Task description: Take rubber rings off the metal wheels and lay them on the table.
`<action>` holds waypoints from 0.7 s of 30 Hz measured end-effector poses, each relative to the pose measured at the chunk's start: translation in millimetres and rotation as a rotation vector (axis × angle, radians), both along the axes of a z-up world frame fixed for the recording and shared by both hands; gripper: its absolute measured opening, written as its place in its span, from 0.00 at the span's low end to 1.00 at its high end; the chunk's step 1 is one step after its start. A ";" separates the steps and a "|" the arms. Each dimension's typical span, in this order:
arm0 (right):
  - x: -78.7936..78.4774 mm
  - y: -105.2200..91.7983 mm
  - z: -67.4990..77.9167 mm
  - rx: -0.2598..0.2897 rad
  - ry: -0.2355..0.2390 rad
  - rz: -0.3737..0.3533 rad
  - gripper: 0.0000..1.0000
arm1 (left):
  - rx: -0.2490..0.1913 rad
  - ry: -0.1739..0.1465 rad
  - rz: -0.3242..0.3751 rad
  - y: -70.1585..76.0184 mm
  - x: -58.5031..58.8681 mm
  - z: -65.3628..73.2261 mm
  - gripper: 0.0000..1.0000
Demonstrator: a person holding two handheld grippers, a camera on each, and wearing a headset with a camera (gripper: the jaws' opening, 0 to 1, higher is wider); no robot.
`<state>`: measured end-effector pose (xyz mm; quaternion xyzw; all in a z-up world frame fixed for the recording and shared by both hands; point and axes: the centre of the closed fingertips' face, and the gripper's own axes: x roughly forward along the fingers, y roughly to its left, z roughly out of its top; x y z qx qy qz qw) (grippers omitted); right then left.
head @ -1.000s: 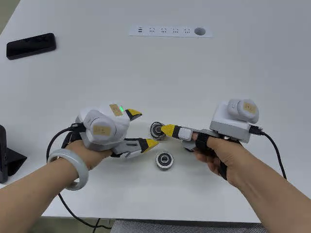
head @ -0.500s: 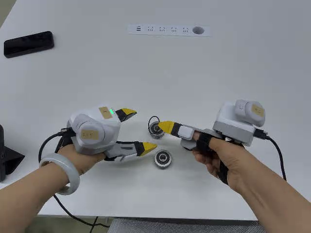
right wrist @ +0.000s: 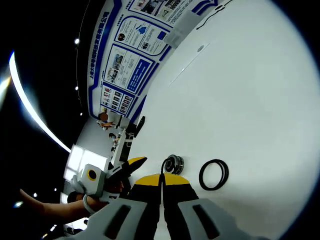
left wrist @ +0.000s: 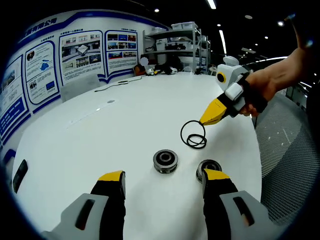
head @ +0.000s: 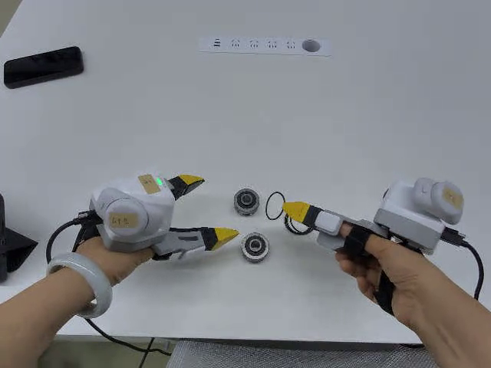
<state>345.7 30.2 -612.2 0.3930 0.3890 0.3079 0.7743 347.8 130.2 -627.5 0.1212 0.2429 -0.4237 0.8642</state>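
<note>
The right gripper (head: 295, 208) has its yellow-tipped jaws pressed together on a black rubber ring (head: 266, 205). In the head view the ring stands on edge at 9 o'clock off the tip. In the right gripper view it is a thin dark line between the closed jaws. A second rubber ring (right wrist: 201, 175) lies flat on the white table (head: 345, 115), at 6 o'clock of that tip in the head view. The far metal wheel (head: 246, 201) sits at 9 o'clock of the pinched ring, apart from it, and the near wheel (head: 255, 247) is at 7 o'clock. The left gripper (head: 207, 207), jaws spread wide, is at 9 o'clock of both wheels.
</note>
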 end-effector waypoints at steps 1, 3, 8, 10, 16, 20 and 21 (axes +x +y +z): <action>0.4 -4.4 -3.1 -0.004 0.009 -0.011 0.02 | -0.001 -0.002 0.002 0.2 0.1 0.6 0.63; 0.9 -9.8 -7.6 -0.018 0.015 -0.021 0.02 | -0.003 -0.001 0.004 0.7 -0.3 0.7 0.63; 3.0 -22.3 -19.4 -0.054 0.038 -0.047 0.02 | 0.001 0.002 0.011 3.3 -2.4 0.8 0.63; 2.4 -26.9 -26.0 -0.098 0.041 -0.042 0.02 | 0.002 0.001 0.015 4.6 -2.5 1.0 0.62; -0.6 -30.8 -35.3 -0.233 -0.013 0.025 0.05 | -0.003 0.001 0.018 5.1 -3.3 2.9 0.62; -1.2 -31.3 -34.7 -0.298 -0.068 0.059 0.09 | -0.009 0.001 0.019 5.4 -3.7 3.0 0.62; 0.3 -33.2 -34.2 -0.320 -0.088 0.060 0.11 | -0.009 0.000 0.017 5.6 -3.9 2.9 0.61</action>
